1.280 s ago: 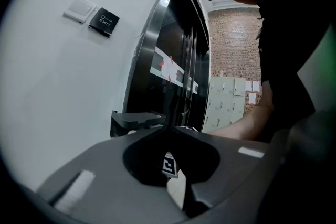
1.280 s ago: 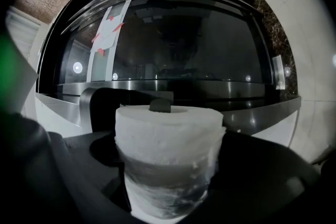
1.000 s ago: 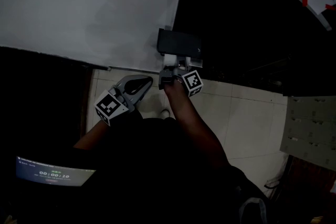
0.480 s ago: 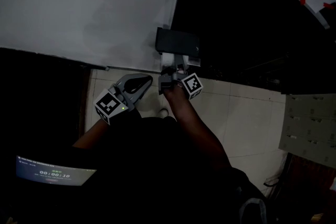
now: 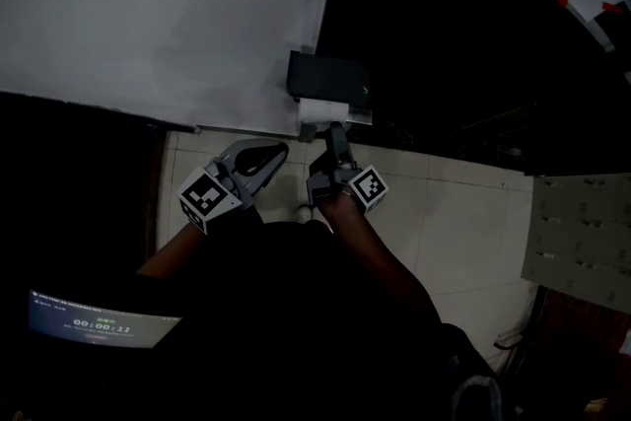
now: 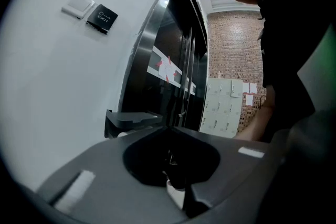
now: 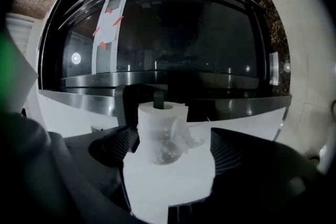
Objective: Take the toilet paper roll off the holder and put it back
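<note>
Right gripper view showed the right tongs (image 7: 168,157) spread wide, ribbed pads (image 7: 116,148) well apart and holding nothing. The roll (image 7: 160,128) sat just ahead of them, in line with the gap, touching neither pad as far as could be seen. It hung on the holder (image 7: 158,98), whose dark peg stuck out of the core, with a loose flap of paper toward the right pad.

From the head view, the right tongs (image 5: 333,141) pointed at the roll (image 5: 323,109) under the black holder (image 5: 330,79) on the white wall (image 5: 148,25). The left tongs (image 5: 266,153) hung beside the right ones, farther from the roll. In the left gripper view, the left tongs (image 6: 168,131) were closed tip to tip and empty, with the holder (image 6: 131,119) beyond their left side.
</note>
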{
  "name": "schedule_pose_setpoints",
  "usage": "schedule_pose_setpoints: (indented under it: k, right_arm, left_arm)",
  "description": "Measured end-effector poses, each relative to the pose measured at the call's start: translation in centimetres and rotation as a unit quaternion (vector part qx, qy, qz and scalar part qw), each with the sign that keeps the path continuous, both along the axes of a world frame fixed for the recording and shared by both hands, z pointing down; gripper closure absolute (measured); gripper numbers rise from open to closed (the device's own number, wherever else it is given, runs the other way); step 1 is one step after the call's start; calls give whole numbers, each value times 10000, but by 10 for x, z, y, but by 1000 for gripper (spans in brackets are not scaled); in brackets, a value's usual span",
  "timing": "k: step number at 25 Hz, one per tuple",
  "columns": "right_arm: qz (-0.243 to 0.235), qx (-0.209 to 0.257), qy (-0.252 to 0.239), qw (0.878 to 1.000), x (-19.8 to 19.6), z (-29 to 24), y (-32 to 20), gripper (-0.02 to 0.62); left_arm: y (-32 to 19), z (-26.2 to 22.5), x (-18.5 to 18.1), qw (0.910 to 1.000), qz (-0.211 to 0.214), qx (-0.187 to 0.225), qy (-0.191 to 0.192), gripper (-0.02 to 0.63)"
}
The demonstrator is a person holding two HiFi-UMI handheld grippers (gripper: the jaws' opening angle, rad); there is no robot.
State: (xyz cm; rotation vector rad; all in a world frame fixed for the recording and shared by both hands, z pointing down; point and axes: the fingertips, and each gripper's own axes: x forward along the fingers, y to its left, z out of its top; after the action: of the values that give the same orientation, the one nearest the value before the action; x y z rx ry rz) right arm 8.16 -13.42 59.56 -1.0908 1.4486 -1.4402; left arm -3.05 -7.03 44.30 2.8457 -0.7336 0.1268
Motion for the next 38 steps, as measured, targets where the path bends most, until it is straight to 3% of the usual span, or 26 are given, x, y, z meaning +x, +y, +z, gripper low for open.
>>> schedule_pose_setpoints:
  k: [6, 13, 17, 19, 20, 23, 25, 27, 29, 32, 35, 38]
  right_arm:
    - [-518, 513, 832, 9939, 13, -20, 31, 121]
    - [-751, 1076, 831, 9879, 13, -40, 35, 121]
    - [-1047, 1392, 1316, 9759, 7, -59, 30, 121]
    - [-1398, 1711, 2271, 9485, 0, -72, 29, 121]
    - [-1562, 1875, 2902, 9253, -3, -77, 28, 121]
    - [-1860, 2588, 4505, 8340, -11, -102, 28, 123]
    - [-1883, 3087, 5050, 7837, -17, -122, 31, 123]
    - [-1872, 3517, 5226, 7538, -24, -141, 36, 126]
    - [-1954, 3765, 5292, 7348, -29, -151, 44, 169]
    - [-2116, 3906, 5288, 7232, -37, -159, 53, 384]
    - [-2077, 4040, 5077, 7320, -38, -165, 56, 571]
    - [-2031, 4113, 4833, 7457, -35, -168, 55, 594]
  left_arm:
    - [-2, 4, 0, 9999, 35, 152, 19, 603]
    - [-2, 5, 3, 9998, 83, 161, -4, 603]
    - [-2, 7, 2, 9998, 81, 168, -10, 603]
    - [-4, 9, 0, 9998, 79, 207, -22, 603]
    - [-5, 9, 0, 9997, 74, 224, -28, 603]
    - [-8, 8, -3, 9997, 48, 243, -39, 603]
    - [-8, 8, -4, 9996, 70, 278, -43, 603]
    - [-8, 7, -2, 9995, 136, 299, -19, 603]
    - [-5, 4, 2, 9994, 212, 282, 7, 603]
    - [-3, 4, 4, 9988, 310, 388, -17, 603]
    - [-3, 2, 5, 9987, 338, 378, -27, 603]
    - [-5, 3, 4, 9987, 303, 416, -37, 603]
